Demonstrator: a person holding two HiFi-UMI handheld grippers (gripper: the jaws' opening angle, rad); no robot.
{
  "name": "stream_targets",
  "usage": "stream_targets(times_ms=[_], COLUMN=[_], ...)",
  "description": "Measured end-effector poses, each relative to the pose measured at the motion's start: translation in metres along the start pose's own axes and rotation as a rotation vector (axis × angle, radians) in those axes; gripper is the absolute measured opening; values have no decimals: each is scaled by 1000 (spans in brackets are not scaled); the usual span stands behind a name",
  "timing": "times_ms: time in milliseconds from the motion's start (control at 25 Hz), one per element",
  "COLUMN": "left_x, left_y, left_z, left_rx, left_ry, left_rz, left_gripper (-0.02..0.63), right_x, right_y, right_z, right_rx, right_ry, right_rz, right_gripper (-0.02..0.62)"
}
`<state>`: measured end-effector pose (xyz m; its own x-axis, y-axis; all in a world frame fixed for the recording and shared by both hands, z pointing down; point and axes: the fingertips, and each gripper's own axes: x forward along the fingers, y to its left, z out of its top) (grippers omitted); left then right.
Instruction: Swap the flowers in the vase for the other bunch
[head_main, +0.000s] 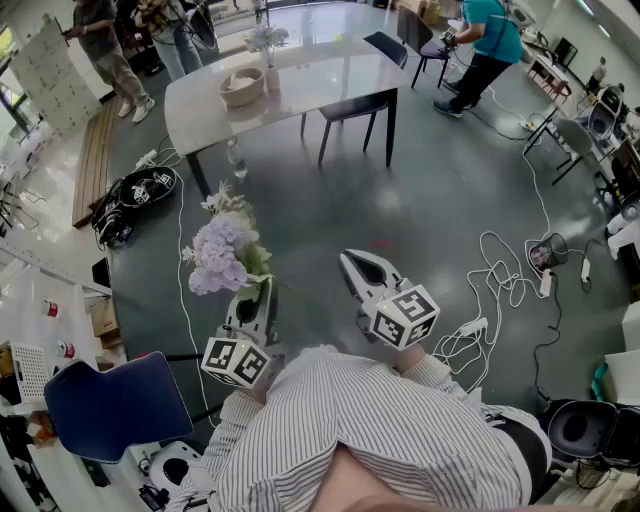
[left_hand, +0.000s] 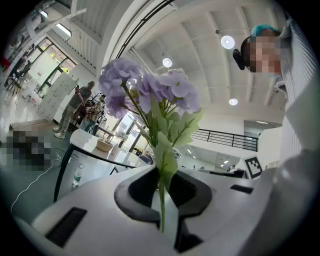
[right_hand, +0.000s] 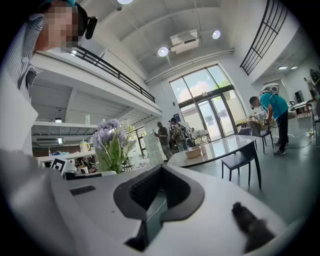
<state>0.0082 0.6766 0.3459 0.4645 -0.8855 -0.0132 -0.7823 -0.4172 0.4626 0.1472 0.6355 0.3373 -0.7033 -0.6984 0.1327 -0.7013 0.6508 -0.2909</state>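
1. Low in the head view, just in front of the striped shirt, I see both tools over the grey floor (head_main: 440, 200); the left gripper (head_main: 254, 292) and right gripper (head_main: 349, 262) sit side by side, apart, both pointing toward the table (head_main: 320, 62).
2. Left gripper (left_hand: 162, 202): jaws drawn narrow and pinched on the green stem of the purple bunch (left_hand: 150, 90); the stem runs straight up between the pads; leaves and blooms stand upright above the jaws.
3. Purple bunch (head_main: 222, 255): held in the air over open floor, well short of the table, touching nothing else that I can see; it also shows at the left of the right gripper view (right_hand: 111, 137).
4. Right gripper (right_hand: 155, 200): jaws closed together; nothing between them.
5. Table: the vase (head_main: 271, 76) stands on the far part with pale flowers (head_main: 265, 38) in it; a round bowl (head_main: 242, 87) sits just beside the vase.
6. A clear bottle (head_main: 236, 160) stands on the floor beside a table leg.
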Motion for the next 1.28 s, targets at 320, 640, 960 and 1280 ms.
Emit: stream_targets(times_ms=[320, 640, 960, 1280], left_x=[4, 3, 6, 14], left_y=[1, -2, 3, 13], left_z=[-2, -4, -4, 4], left_rx=[-4, -13, -12, -7], left_ry=[-11, 5, 21, 32], left_rz=[-8, -33, -42, -68], left_gripper=[51, 51, 51, 51], right_x=[-2, 3, 5, 18], right_y=[-8, 8, 3, 9], right_z=[-2, -7, -2, 1], right_rx=[-14, -27, 9, 10], right_ry=[4, 11, -44, -44], right_rz=[-14, 5, -23, -33], right_gripper=[15, 15, 15, 17])
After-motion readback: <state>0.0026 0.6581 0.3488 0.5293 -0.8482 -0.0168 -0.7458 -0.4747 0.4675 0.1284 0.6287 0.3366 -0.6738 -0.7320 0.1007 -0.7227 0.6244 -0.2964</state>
